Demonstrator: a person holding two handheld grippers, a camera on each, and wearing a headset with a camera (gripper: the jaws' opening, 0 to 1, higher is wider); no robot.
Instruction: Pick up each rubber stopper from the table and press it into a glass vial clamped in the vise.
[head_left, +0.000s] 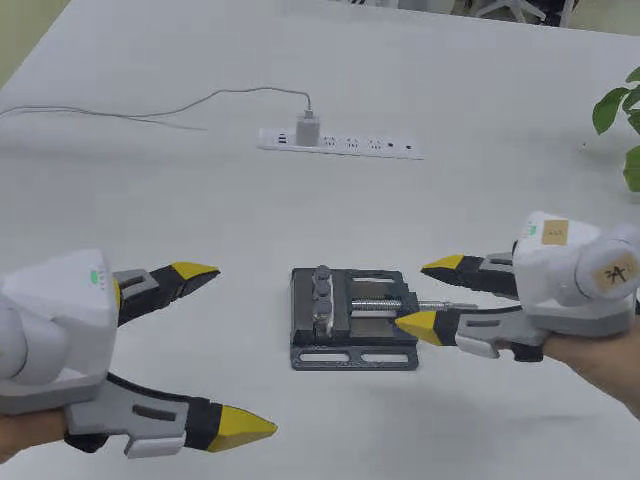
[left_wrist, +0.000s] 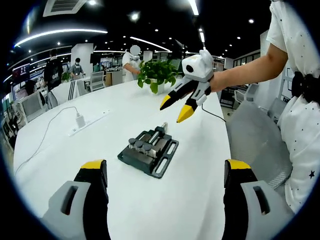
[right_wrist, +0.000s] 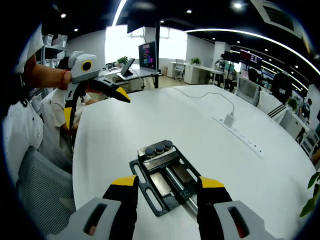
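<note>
head view: where's the vise (head_left: 352, 330) relative to the tools?
> between the two. it's just ahead of the right hand-held gripper (head_left: 430, 296), whose lower tip overlaps the vise's screw end. can't tell if they touch. the left hand-held gripper (head_left: 220, 350) is well apart on the other side.

jaw state?
> both spread, nothing pinched. the left one gapes wide, the right has a narrower gap.

stoppers?
> three grey stoppers (head_left: 322, 290) stand in a row, clamped in the vise at the end toward the left hand-held gripper. what's under them is too small to tell.

gripper views agree?
> yes. right gripper view has the vise just beyond its tips, centred in the gap, stoppers at the far end. left gripper view has the vise ahead and apart from its tips, with the right hand-held gripper held above the counter (head_left: 200, 200) beyond it.

anything else?
> power strip (head_left: 340, 143) with a charger (head_left: 307, 128) plugged in, well beyond both tools.
</note>
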